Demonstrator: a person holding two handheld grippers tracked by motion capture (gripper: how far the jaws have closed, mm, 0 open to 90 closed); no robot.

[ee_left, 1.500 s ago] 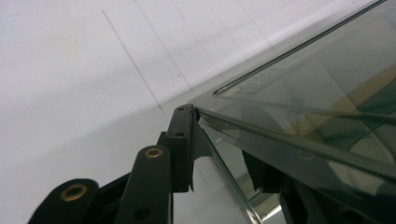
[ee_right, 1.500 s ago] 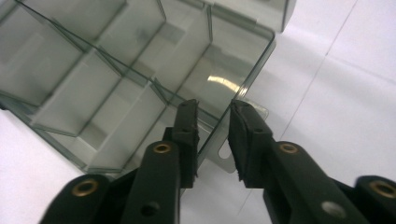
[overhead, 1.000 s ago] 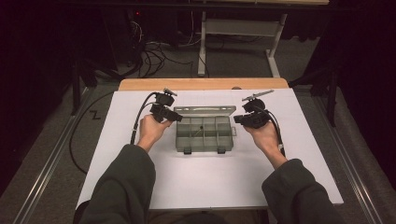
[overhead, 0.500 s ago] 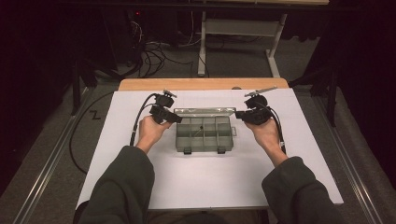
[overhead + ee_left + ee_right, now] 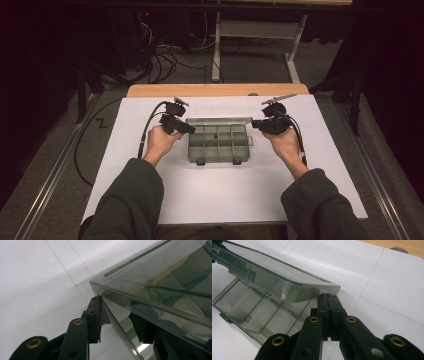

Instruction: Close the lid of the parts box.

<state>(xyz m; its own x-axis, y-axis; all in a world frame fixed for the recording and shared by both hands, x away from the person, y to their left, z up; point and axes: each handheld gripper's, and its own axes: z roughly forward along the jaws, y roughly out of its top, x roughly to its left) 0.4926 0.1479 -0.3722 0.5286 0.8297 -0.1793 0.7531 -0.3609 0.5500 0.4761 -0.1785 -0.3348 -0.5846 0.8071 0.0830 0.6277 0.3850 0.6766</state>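
The clear plastic box [image 5: 218, 141] sits in the middle of the white table [image 5: 225, 195]. Its lid [image 5: 284, 281] is half up. The left gripper [image 5: 186, 128] has just been opening, one corner between its jaws. The right gripper [image 5: 329, 298], closed and empty, props the lid. Opening it fully is left.

1. We see a white sheet [image 5: 225, 190] covering most of the table [image 5: 215, 90], whose bare wooden edge shows along the far side.
2. Beyond it, we see a grey metal frame [image 5: 250, 35] standing on the floor [image 5: 320, 65].
3. We see tangled dark cables [image 5: 165, 57] lying left of that frame.
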